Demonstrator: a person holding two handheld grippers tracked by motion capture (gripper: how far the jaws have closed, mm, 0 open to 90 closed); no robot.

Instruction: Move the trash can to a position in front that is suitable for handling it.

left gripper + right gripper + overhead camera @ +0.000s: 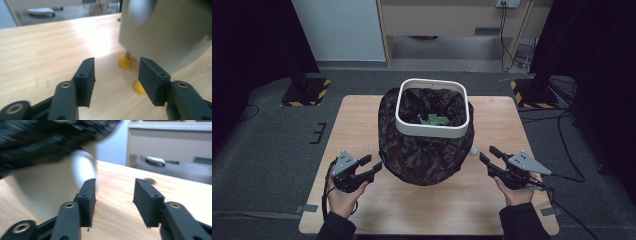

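A light wooden surface point(362, 120) stands on grey floor point(267, 145). On it, toward the far middle, stands a white bin point(432, 131) draped in a black bag point(422, 155); the left gripper view shows the bin resting on small yellow feet point(124, 61).

I can read no text, label, brand or number anywhere. The only sign-like marks are the yellow-and-black hazard stripes on two dark floor plates: one point(305, 92) beyond the far left corner of my desk point(362, 200), the other point(534, 93) beyond its far right corner. A small white plate point(508, 3) on the far wall may carry print, but it is too small to tell.
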